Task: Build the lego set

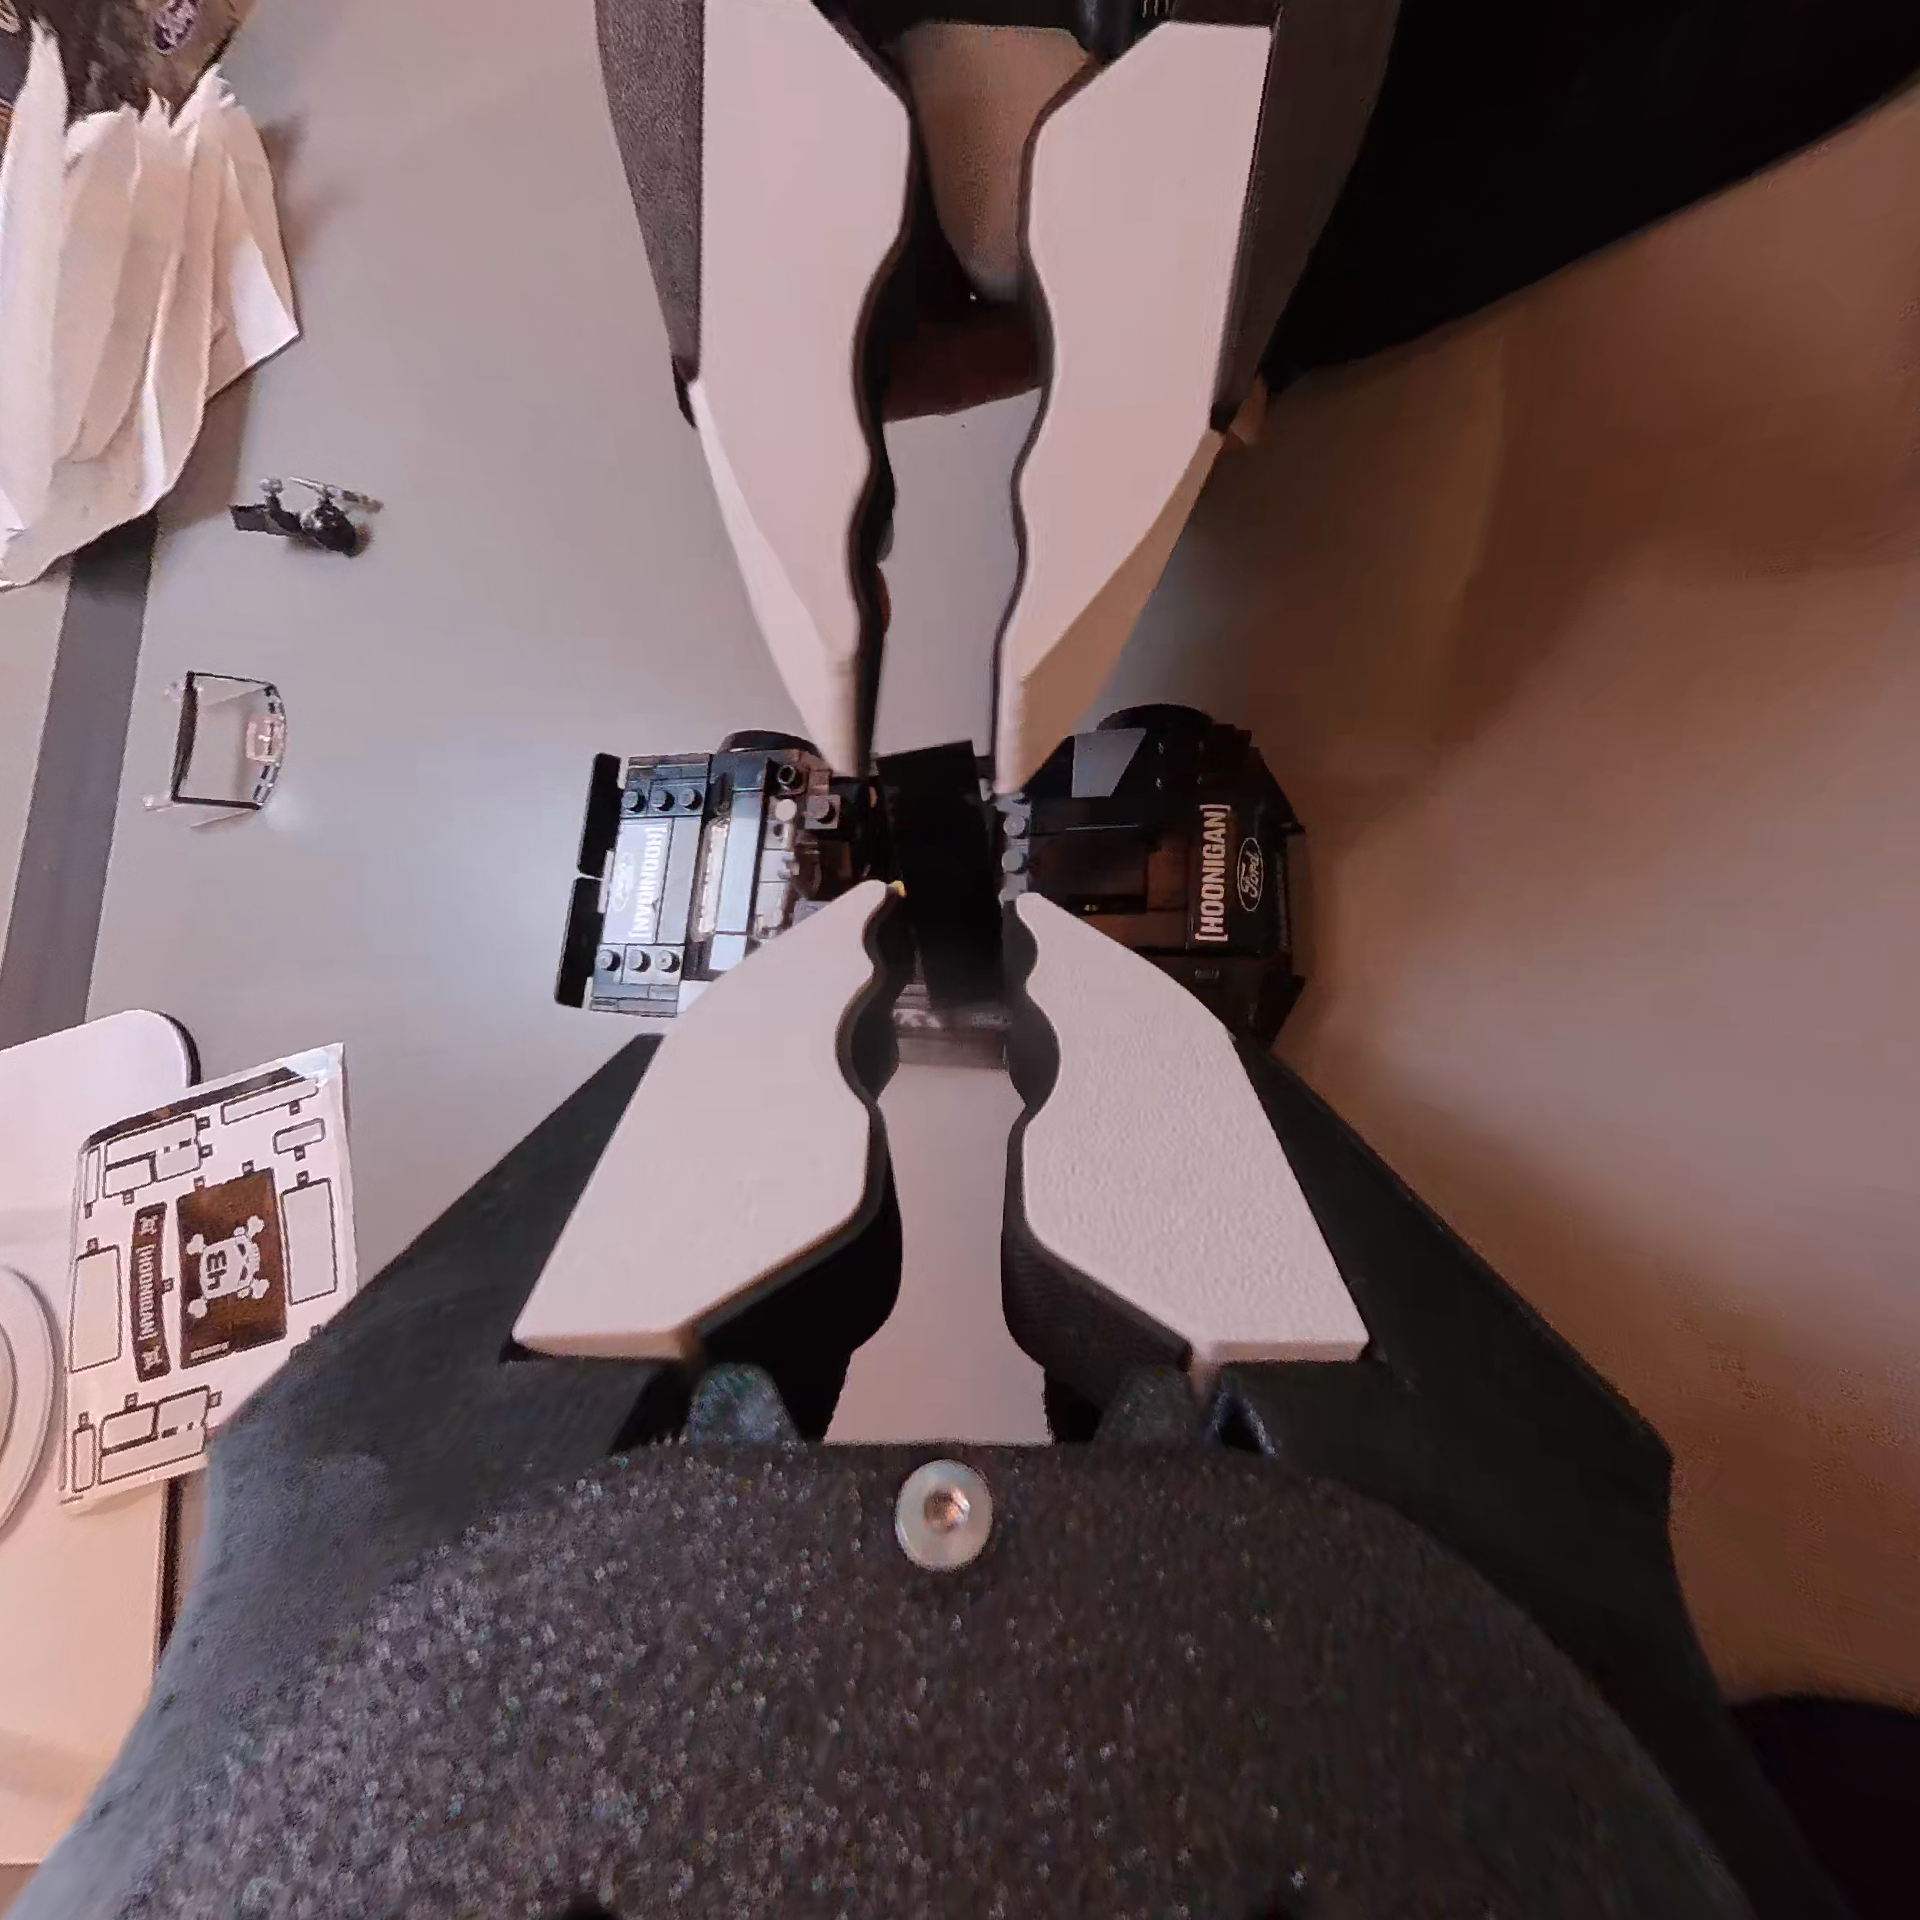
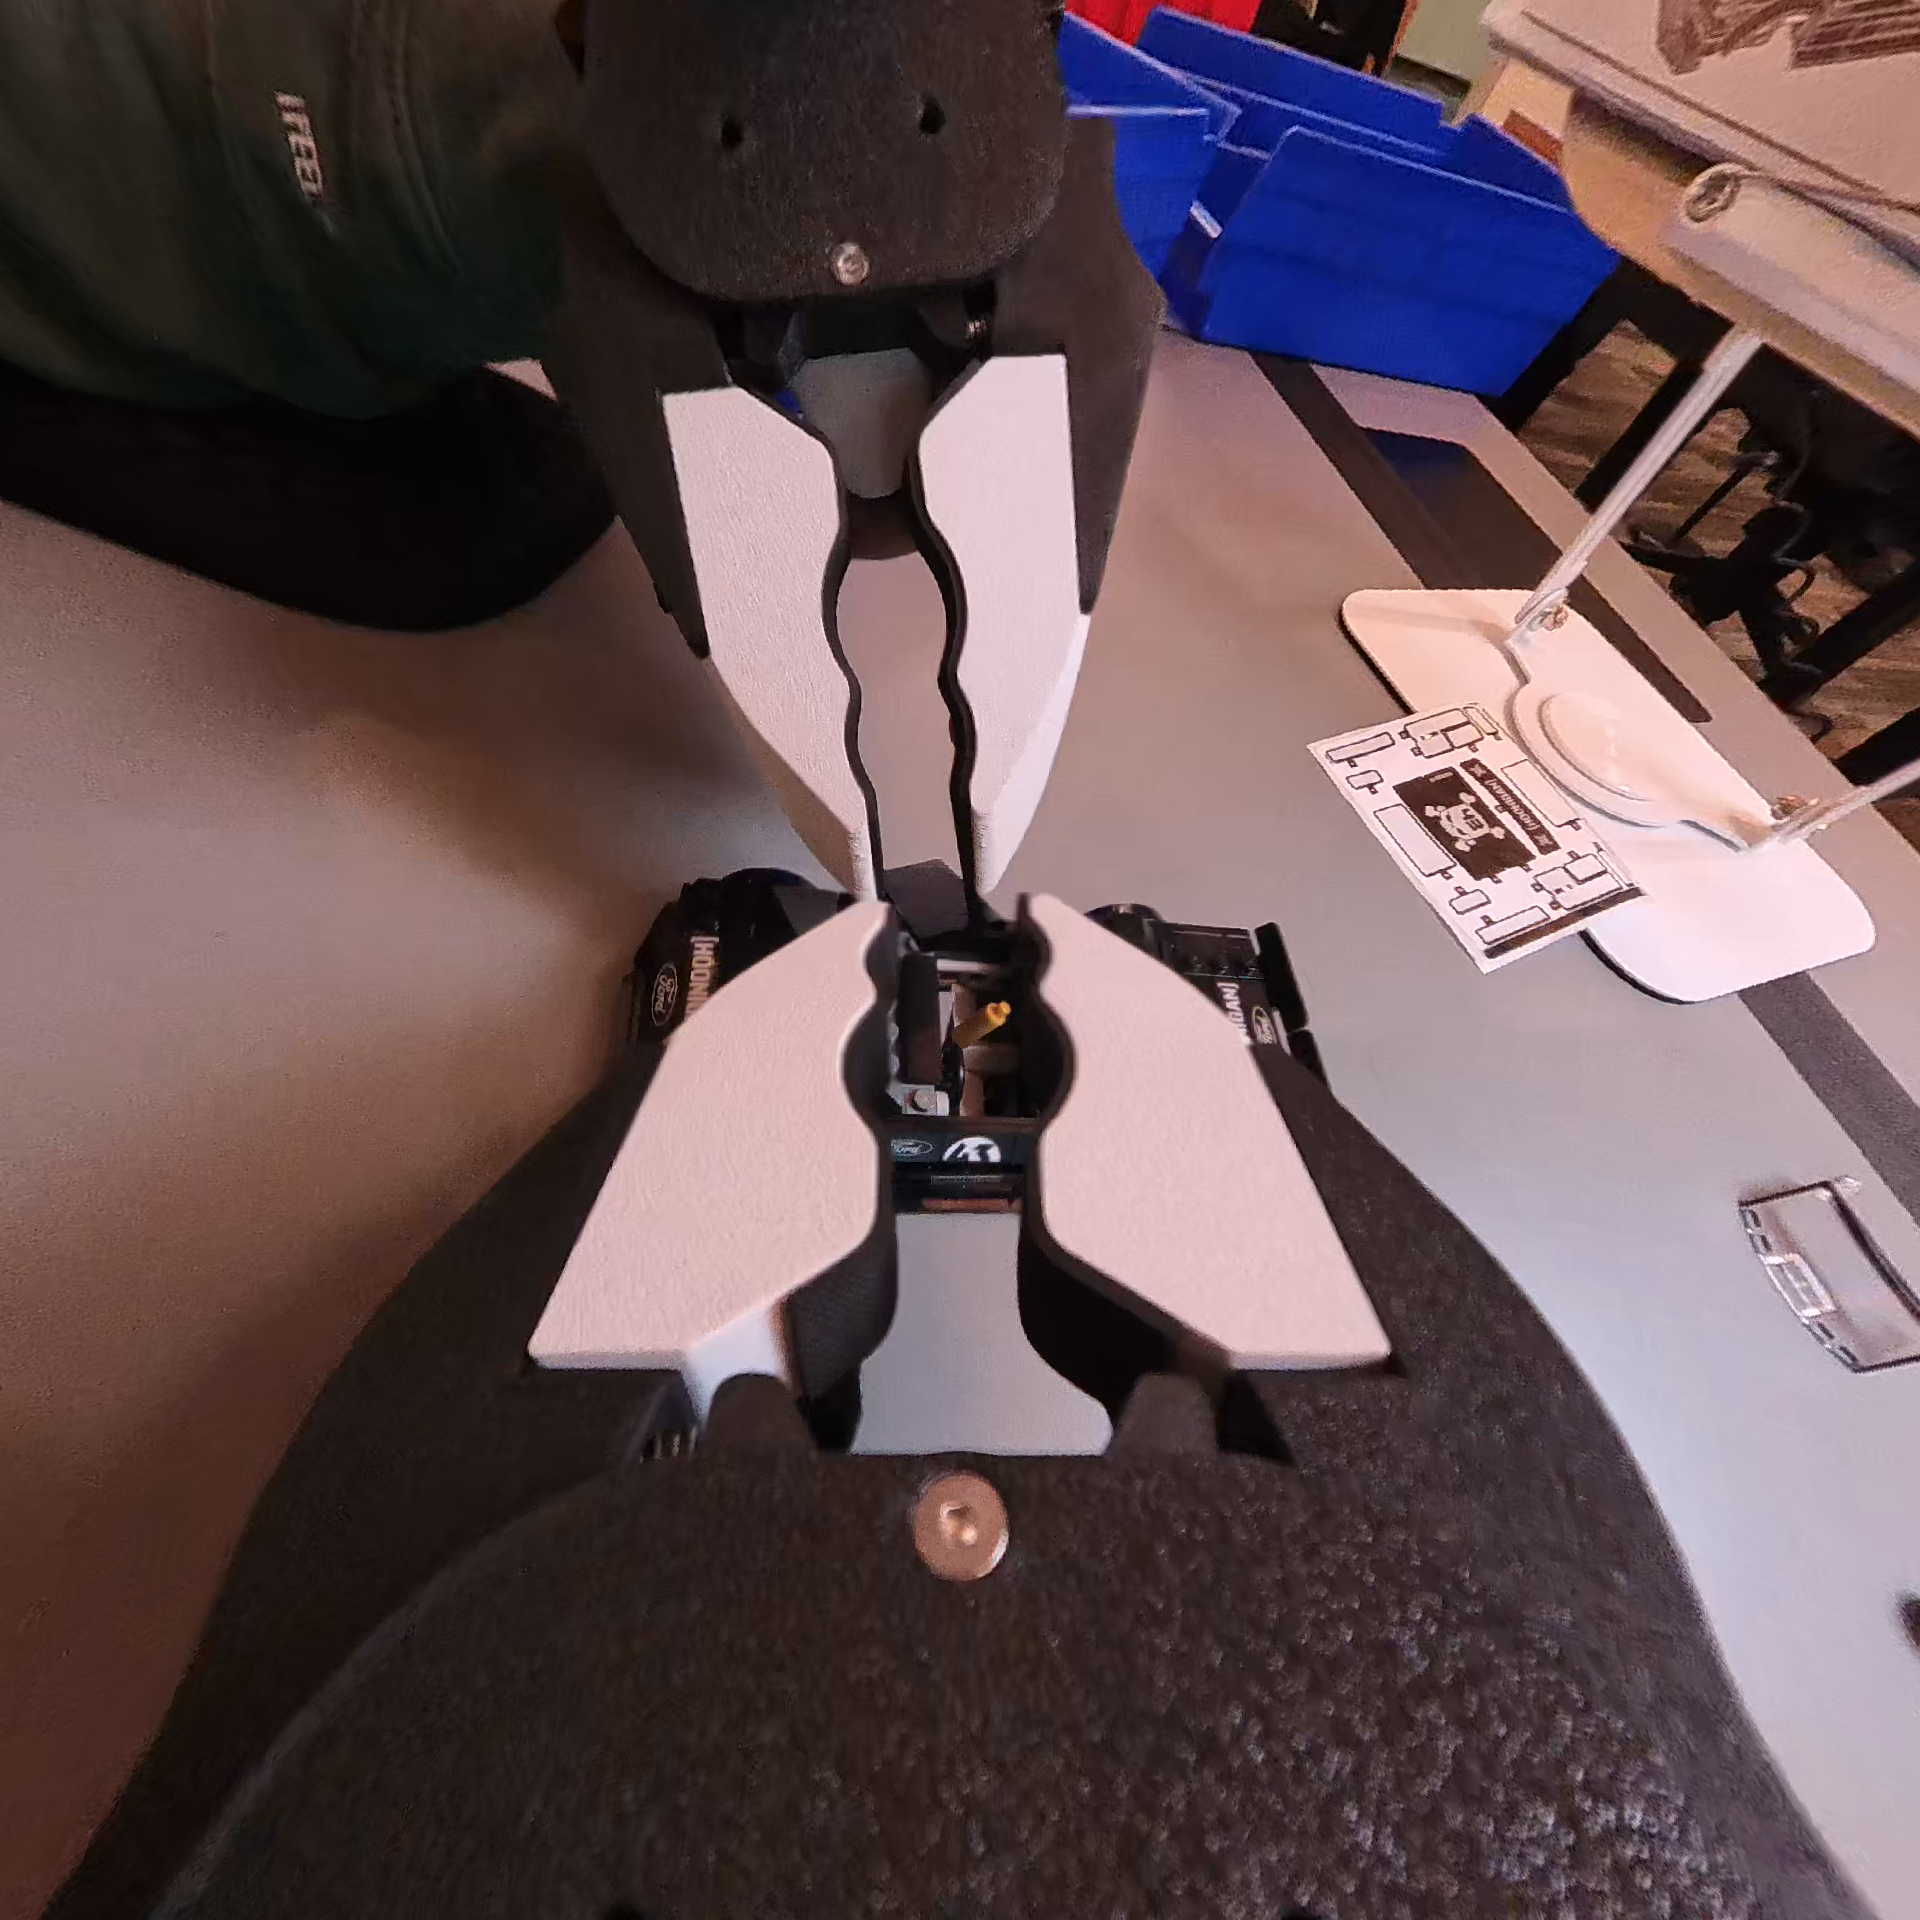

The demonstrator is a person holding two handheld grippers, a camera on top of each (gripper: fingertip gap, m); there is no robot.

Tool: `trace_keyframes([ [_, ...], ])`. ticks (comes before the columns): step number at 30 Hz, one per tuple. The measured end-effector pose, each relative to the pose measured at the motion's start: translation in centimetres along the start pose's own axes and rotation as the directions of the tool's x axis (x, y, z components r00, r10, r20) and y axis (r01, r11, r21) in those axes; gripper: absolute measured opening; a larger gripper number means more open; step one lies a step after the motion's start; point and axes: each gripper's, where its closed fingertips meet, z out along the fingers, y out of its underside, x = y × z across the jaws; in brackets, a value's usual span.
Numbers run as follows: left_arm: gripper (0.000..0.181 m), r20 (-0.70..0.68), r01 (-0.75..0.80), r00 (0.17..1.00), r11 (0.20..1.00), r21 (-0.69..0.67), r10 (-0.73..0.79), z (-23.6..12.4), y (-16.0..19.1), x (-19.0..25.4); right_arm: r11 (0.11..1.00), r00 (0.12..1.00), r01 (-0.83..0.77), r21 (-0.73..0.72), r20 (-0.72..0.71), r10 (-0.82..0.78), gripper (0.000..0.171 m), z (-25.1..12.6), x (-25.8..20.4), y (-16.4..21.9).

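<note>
Because both claws meet over the middle of the black lego car from opposite sides, the likeliest mishap is a squeeze or twist that pops bricks loose or slides the car along the grey counter. The left claw has its tips set around a flat black piece at the car's open middle, and seems to be pinching it, though contact at the tips is partly hidden. The right claw sits narrowed over the same open cabin; whether it truly grips the car body or only rests against it I cannot tell. If the piece goes down crooked, its studs will probably not seat, and extra pressure could crack the sub-assembly apart or jam the small yellow part inside.

The car stands on the counter between the two claws, mostly black with grey studs on top and white printed panels on its sides and ends. Its roof is not yet on. A clear windscreen piece lies apart on the counter, as do a small dark sub-assembly and the sticker sheet.
</note>
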Motion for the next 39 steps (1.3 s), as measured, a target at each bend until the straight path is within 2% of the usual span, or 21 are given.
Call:
trace_keyframes([
  [4, 0.017, -0.006, 0.008, 1.000, 1.000, 0.021, -0.008, 0.0, -0.1, 0.0, 1.000, 1.000, 0.007, -0.008, -0.001, -0.007, 0.016, -0.1, 0.1, 0.2],
  [10, 0.017, 0.019, 0.124, 0.991, 0.966, 0.228, -0.132, -1.5, -1.7, -2.1, 0.987, 0.989, -0.143, 0.075, -0.011, 0.144, 0.016, -1.0, 2.0, -0.2],
  [17, 0.019, 0.075, 0.195, 0.971, 0.938, 0.286, -0.225, -1.8, -0.5, -4.4, 0.956, 0.961, -0.254, 0.150, -0.075, 0.267, 0.016, -2.2, 4.6, 0.0],
  [26, 0.029, 0.033, 0.234, 0.969, 0.953, 0.194, -0.245, 0.6, 1.8, -3.7, 0.960, 0.959, -0.278, 0.008, -0.052, 0.278, 0.016, -0.5, 3.7, 2.7],
  [33, 0.021, 0.026, 0.227, 0.972, 0.959, 0.171, -0.235, 1.4, 2.1, -3.3, 0.952, 0.955, -0.297, -0.070, -0.054, 0.293, 0.016, 0.5, 3.3, 3.7],
  [39, 0.017, 0.036, 0.228, 0.971, 0.958, 0.175, -0.238, 1.4, 2.1, -3.5, 0.953, 0.956, -0.292, -0.083, -0.063, 0.287, 0.016, 0.5, 3.3, 3.8],
])
